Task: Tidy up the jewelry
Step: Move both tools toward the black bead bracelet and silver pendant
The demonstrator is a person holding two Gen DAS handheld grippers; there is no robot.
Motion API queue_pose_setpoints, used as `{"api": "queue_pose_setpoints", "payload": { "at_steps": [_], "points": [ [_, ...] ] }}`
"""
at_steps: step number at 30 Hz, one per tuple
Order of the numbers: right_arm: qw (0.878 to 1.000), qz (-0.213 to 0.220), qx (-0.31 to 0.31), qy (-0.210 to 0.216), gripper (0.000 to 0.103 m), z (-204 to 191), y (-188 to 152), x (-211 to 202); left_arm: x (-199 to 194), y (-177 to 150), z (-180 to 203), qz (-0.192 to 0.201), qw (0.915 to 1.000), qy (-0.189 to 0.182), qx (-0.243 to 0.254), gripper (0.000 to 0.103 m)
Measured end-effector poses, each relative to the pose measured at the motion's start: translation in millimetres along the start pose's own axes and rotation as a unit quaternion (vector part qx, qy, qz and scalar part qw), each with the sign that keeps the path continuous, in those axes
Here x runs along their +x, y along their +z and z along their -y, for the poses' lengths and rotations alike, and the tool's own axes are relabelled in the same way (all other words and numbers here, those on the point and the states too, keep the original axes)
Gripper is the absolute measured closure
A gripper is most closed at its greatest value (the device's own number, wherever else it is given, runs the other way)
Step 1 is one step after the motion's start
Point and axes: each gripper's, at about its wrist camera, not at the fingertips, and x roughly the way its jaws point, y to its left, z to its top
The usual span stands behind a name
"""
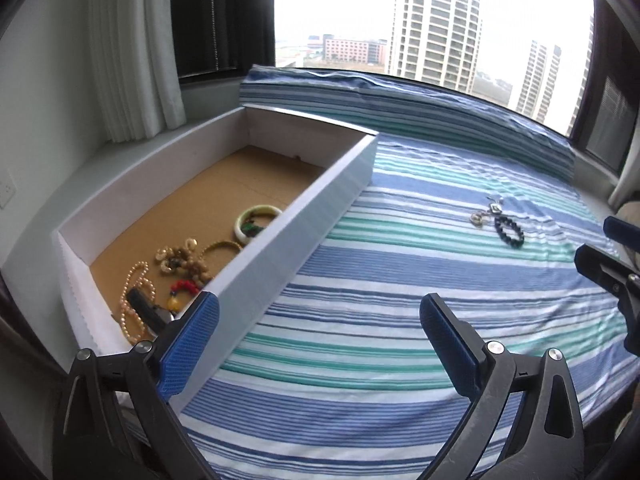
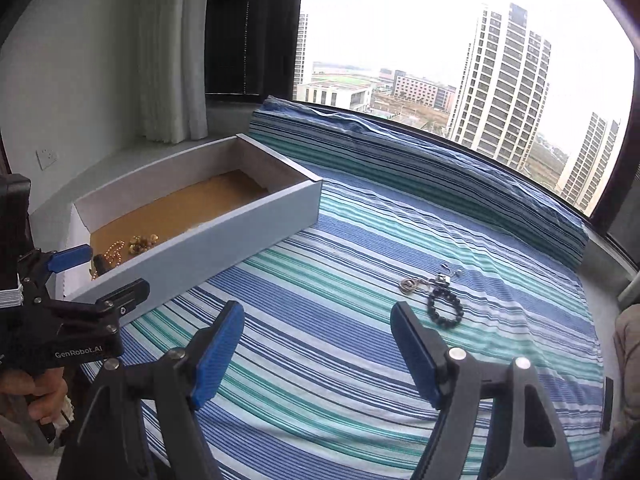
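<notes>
The right gripper [image 2: 316, 350] hangs empty over the striped cloth [image 2: 320, 280], fingers spread wide, just short of the black bead bracelet [image 2: 445, 307]. The left gripper [image 1: 318, 344] is likewise agape and empty beside the white box [image 1: 304, 236]. To lift the bracelet cleanly, I would lower one finger inside the loop, one outside, and avoid snagging the silver chain and pendant [image 2: 424, 282] touching it. The box holds a jade bangle [image 1: 256, 222], pearl necklace [image 1: 134, 300], wooden beads [image 1: 182, 264] and red beads [image 1: 184, 286].
</notes>
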Motion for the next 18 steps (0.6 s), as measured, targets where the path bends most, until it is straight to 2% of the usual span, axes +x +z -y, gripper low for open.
{"api": "queue_pose_setpoints", "payload": {
  "at_steps": [4, 7, 10, 13, 18],
  "points": [
    [0.999, -0.023, 0.036, -0.021, 0.025, 14.1, -63.0, 5.0, 22.7, -41.7, 27.2, -0.049, 0.9977, -0.043, 0.018, 0.003],
    [0.996, -0.049, 0.056, -0.052, 0.025, 25.2, -112.3, 15.8, 35.4, -69.2, 52.4, -0.079, 0.9941, -0.050, 0.055, 0.003],
    [0.991, -0.091, 0.084, -0.059, 0.025, 39.6, -152.8, 27.1, 40.6, -85.8, 72.2, -0.103, 0.9898, -0.067, 0.072, 0.003],
    [0.986, -0.105, 0.111, -0.063, 0.025, 53.8, -177.7, 30.2, 42.8, -88.2, 82.6, -0.110, 0.9877, -0.080, 0.077, 0.003],
    [0.983, -0.098, 0.143, -0.063, 0.025, 71.8, -193.8, 26.5, 52.2, -84.9, 95.5, -0.113, 0.9870, -0.078, 0.083, 0.003]
  ]
}}
